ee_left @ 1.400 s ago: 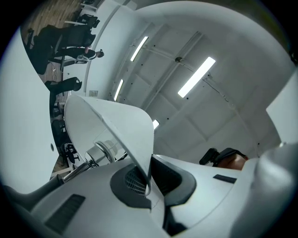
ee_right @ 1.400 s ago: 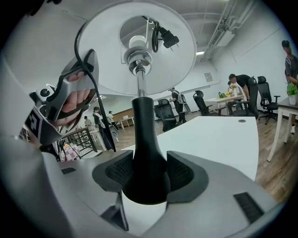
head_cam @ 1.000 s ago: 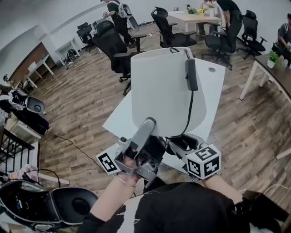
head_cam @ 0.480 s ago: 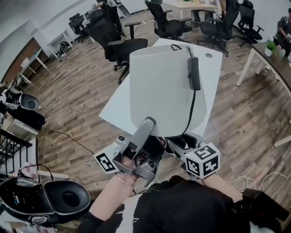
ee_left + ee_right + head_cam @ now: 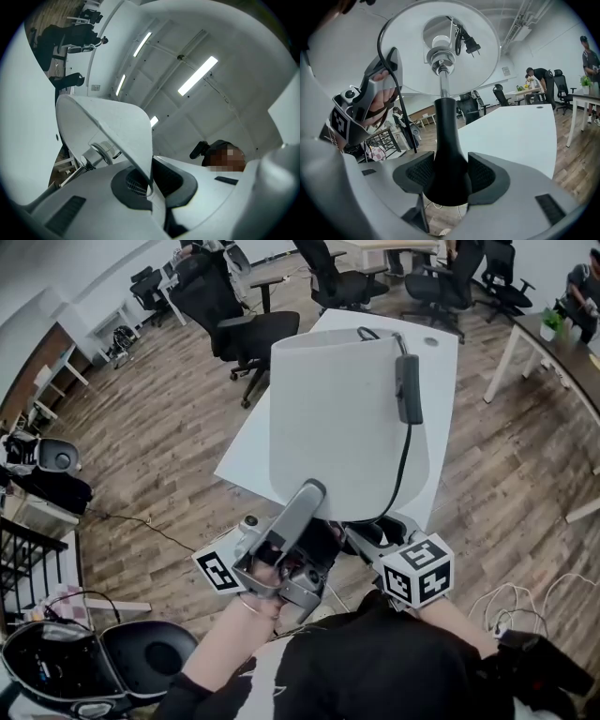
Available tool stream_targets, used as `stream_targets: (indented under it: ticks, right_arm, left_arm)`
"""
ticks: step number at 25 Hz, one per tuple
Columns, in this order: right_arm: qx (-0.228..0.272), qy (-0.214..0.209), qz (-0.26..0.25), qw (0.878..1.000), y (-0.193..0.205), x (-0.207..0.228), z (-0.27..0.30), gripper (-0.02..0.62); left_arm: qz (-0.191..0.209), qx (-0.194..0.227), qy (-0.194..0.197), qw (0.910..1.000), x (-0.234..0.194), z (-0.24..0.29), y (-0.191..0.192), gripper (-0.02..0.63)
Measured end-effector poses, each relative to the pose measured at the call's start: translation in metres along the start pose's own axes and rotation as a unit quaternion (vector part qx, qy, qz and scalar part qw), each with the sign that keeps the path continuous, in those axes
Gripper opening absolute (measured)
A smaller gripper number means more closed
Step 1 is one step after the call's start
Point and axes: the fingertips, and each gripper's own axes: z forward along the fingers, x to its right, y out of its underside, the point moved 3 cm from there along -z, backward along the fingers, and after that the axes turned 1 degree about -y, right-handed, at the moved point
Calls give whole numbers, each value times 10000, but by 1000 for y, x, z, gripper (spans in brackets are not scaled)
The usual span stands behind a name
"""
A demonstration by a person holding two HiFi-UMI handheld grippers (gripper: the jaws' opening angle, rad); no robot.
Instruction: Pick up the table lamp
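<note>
The right gripper [image 5: 449, 176] clamped the black stem [image 5: 446, 140] of the table lamp [image 5: 342, 418], which hung lifted near the white table [image 5: 441, 367]. The left gripper [image 5: 150, 180] pinched the rim of the shade [image 5: 117, 124]. Inside the shade sat a socket [image 5: 440, 54] and a plug [image 5: 469, 45]. Office chairs [image 5: 234, 324] stood beyond.

The left claw [image 5: 150, 183] is tilted upward and pinched shut on the lampshade [image 5: 117, 124]; the right claw [image 5: 449, 177], angled downward, is clamped around the lamp stem [image 5: 446, 136].

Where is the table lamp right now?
The table lamp is mid-frame in the head view, held at the near end of the white table: right tongs clamp its black base, left tongs pinch its shade.
</note>
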Motion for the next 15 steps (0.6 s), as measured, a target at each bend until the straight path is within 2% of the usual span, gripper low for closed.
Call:
stream_targets:
  ticks: [15]
  right_arm:
    - [96, 279, -84, 9995, -4, -31, 0, 235]
  left_arm:
    - [-39, -187, 183, 9997, 24, -11, -14, 11]
